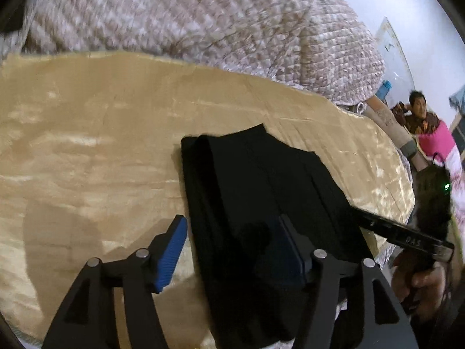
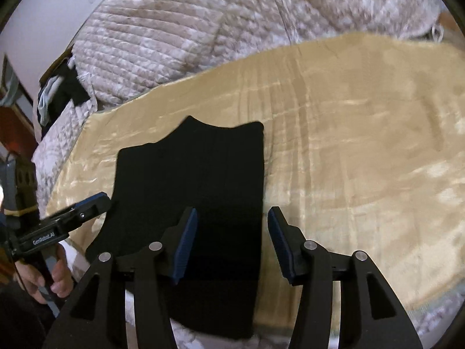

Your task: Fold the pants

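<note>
Black folded cloth pants (image 2: 191,203) are lying lengthwise ahead of us on the tan velvety blanket (image 2: 363,160); our right gripper (image 2: 232,242) is straddling their right edge, jaws spread, while our left gripper (image 1: 232,250) is hovering wide open.

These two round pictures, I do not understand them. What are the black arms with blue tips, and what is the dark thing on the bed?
Each picture comes from a fisheye camera on a hand-held gripper, looking along its jaws. A person holds one in each hand. The left gripper and the right gripper both stand open and hold nothing. The dark thing is a pair of black fabric pants, already folded, flat on a shiny tan blanket. Behind it lies a quilted pinkish-white cover.
</note>
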Motion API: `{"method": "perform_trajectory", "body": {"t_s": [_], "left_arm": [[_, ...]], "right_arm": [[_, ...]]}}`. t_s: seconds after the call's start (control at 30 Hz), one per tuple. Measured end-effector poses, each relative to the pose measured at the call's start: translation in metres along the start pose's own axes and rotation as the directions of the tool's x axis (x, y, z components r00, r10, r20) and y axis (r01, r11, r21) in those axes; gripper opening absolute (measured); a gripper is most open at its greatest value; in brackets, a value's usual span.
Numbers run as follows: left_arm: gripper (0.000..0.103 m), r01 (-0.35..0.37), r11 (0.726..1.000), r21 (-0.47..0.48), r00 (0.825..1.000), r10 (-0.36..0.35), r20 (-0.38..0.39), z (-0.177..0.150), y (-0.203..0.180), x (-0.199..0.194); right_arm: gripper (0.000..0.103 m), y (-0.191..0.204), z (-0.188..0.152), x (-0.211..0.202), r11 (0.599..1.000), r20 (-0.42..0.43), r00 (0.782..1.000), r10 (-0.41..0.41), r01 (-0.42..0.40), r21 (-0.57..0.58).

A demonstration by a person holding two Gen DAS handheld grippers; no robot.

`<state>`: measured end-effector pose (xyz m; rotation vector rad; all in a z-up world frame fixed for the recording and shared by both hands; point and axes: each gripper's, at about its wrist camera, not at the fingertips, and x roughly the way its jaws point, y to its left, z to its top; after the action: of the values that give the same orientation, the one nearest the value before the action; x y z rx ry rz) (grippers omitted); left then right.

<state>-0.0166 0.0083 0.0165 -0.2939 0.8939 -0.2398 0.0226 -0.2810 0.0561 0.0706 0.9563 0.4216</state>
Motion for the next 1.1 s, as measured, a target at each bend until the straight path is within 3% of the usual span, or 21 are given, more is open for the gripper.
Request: {"method": "perform_trajectory", "body": {"t_s": [0.07, 0.2, 0.27, 0.33, 0.37, 0.4, 0.67, 0.87, 0.93, 1.03, 1.1], "left_arm": [[0.068, 0.027, 0.999, -0.029, 1.0, -0.027, 0.01, -0.003, 0.005, 0.005], [0.069, 0.032, 0.999, 0.007, 0.999, -0.032, 0.035, -0.001, -0.003, 0.011], [0.053, 0.038, 0.999, -0.013, 0.998, -0.038, 0.041, 0.004, -0.003, 0.013], [0.033, 0.057, 0.998, -0.034, 0.997, -0.055, 0.044, 0.009, -0.002, 0.01], [0.031, 0.06, 0.997, -0.038, 0.997, -0.058, 0.048, 0.011, -0.002, 0.007], [0.027, 0.063, 0.997, -0.033, 0.997, -0.061, 0.053, 0.012, -0.003, 0.004], [0.022, 0.076, 0.997, 0.001, 0.993, -0.076, 0.087, 0.056, -0.006, -0.018], [0.023, 0.011, 1.0, 0.011, 0.995, -0.012, 0.097, 0.108, 0.021, -0.001], [0.029, -0.035, 0.999, 0.007, 0.996, 0.035, 0.085, 0.116, 0.033, 0.017], [0.028, -0.151, 0.989, -0.007, 0.987, 0.151, 0.048, 0.112, 0.05, 0.035], [0.028, -0.175, 0.984, -0.023, 0.984, 0.176, 0.042, 0.107, 0.058, 0.032]], "right_arm": [[0.051, -0.008, 0.0, 0.009, 0.997, -0.009, 0.998, 0.065, -0.065, 0.051], [0.052, -0.01, 0.003, 0.015, 0.989, 0.005, 0.991, 0.131, -0.131, 0.064], [0.049, -0.01, 0.008, 0.019, 0.986, 0.006, 0.989, 0.149, -0.149, 0.072], [0.025, -0.012, 0.011, 0.02, 0.984, 0.007, 0.988, 0.154, -0.154, 0.087], [0.017, -0.012, 0.013, 0.016, 0.979, 0.018, 0.984, 0.176, -0.177, 0.102], [0.017, -0.011, 0.014, 0.013, 0.979, 0.023, 0.983, 0.18, -0.181, 0.098], [0.016, 0.025, 0.048, -0.006, 0.972, 0.07, 0.971, 0.229, -0.232, 0.041], [0.016, 0.039, 0.101, 0.03, 0.975, 0.064, 0.974, 0.219, -0.22, 0.022], [0.017, 0.04, 0.112, 0.048, 0.98, 0.055, 0.978, 0.199, -0.2, 0.01], [0.021, 0.036, 0.116, 0.072, 0.999, 0.021, 0.998, 0.053, -0.053, -0.002], [0.021, 0.034, 0.113, 0.074, 1.0, 0.02, 1.0, -0.018, 0.018, -0.019]]}}
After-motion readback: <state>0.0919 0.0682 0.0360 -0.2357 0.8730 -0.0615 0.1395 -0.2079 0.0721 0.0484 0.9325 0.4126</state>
